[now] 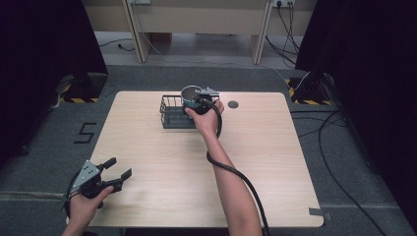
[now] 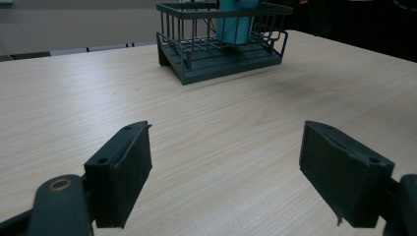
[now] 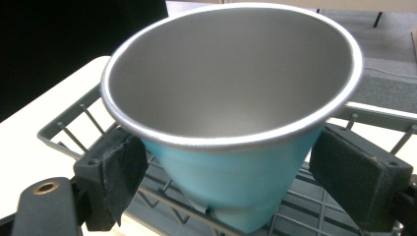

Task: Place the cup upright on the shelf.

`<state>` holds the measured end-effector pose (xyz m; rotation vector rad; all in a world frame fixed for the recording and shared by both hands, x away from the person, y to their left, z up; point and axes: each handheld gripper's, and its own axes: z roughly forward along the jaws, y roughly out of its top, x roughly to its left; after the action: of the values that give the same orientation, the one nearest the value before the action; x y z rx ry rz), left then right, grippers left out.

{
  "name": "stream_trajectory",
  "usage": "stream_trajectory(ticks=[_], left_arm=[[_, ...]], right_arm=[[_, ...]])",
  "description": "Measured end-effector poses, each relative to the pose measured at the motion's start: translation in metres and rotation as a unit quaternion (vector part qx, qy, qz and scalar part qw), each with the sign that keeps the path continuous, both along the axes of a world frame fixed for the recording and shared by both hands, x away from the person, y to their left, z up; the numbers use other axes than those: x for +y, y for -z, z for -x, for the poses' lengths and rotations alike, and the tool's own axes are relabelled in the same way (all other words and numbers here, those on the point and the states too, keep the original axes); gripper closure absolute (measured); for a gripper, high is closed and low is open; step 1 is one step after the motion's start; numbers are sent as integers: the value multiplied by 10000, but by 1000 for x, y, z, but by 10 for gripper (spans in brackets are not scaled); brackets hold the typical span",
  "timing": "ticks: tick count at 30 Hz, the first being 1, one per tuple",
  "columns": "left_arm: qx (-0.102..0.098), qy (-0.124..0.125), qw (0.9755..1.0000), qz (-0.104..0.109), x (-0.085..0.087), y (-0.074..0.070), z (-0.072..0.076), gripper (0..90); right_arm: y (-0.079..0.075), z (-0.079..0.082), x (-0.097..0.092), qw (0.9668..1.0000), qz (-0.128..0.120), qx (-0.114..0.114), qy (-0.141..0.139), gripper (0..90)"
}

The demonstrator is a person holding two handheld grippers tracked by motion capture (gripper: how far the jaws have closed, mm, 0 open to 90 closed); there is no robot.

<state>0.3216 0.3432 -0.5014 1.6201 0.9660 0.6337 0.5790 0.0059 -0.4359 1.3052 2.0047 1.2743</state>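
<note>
Left gripper (image 1: 119, 170): positioned at the near left corner of the table (image 1: 275, 167), held in the person's left hand (image 1: 83, 206). Jaws are spread wide with nothing between them. In the left gripper view, the jaws point across bare table toward the rack (image 2: 221, 54), which stands well apart.

Rack (image 1: 172, 115): dark wire basket, located at the far middle of the table.

Cup (image 3: 231, 128): teal outside, bare metal inside, mouth up and tilted. In the right gripper view it sits between the jaws, over the rack floor (image 3: 305, 211).

Right gripper (image 1: 196, 98): at the right end of the rack, held in the right hand (image 1: 206, 118). Jaws stand at either side of the cup wall, just below the rim; whether the pads press it cannot be told.
</note>
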Motion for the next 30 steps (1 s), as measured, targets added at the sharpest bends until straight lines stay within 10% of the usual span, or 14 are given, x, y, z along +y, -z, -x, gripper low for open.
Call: stream_trajectory(ticks=[30], left_arm=[[-5, -5, 10000, -25, -1, 0, 0, 193]], right_arm=[[-13, 45, -36, 9994, 105, -159, -276, 161]])
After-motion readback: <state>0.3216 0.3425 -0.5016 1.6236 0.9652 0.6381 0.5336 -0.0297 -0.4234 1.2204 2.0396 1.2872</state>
